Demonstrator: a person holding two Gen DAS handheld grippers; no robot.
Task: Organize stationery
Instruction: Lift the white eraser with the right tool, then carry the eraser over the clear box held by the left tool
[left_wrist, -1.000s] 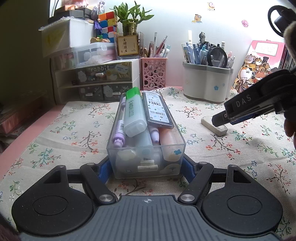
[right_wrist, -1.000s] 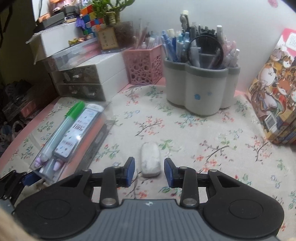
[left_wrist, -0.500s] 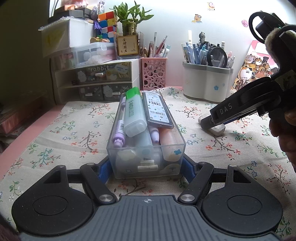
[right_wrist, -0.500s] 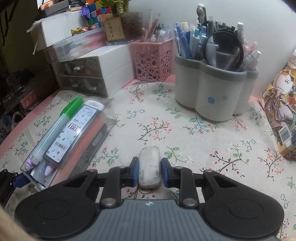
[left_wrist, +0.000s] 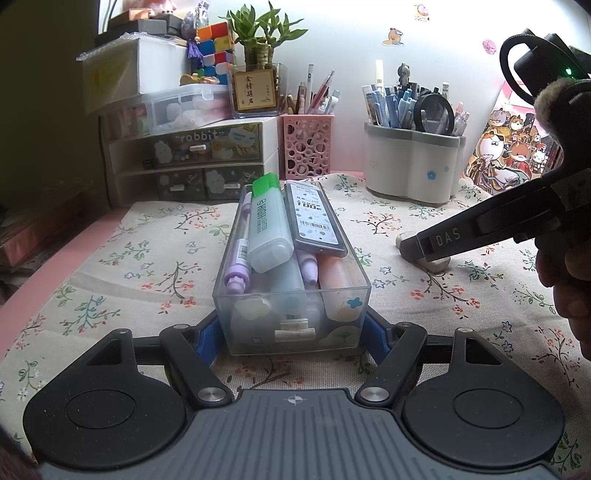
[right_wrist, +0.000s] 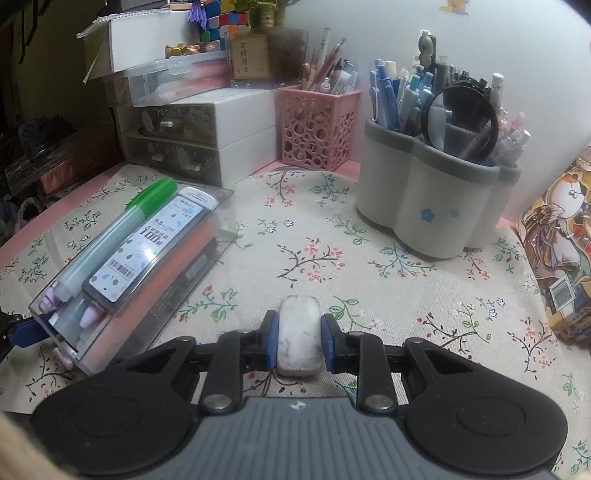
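Observation:
A clear plastic box (left_wrist: 291, 317) full of pens, a green-capped highlighter (left_wrist: 266, 225) and a lead-refill case (left_wrist: 314, 219) rests on the floral cloth. My left gripper (left_wrist: 291, 332) is shut on the box's near end. The box also shows in the right wrist view (right_wrist: 122, 273), at the left. My right gripper (right_wrist: 298, 332) is shut on a white eraser (right_wrist: 298, 332) that lies on the cloth. In the left wrist view the right gripper (left_wrist: 417, 247) comes in from the right and covers most of the eraser (left_wrist: 436, 264).
A grey flower-shaped pen holder (right_wrist: 436, 199) full of pens stands at the back right. A pink perforated pen cup (right_wrist: 317, 125) and white drawer units (right_wrist: 192, 147) stand at the back. Illustrated books (right_wrist: 554, 240) lean at the right edge.
My right gripper moved forward around the eraser and closed on it. The left gripper and the box have not moved.

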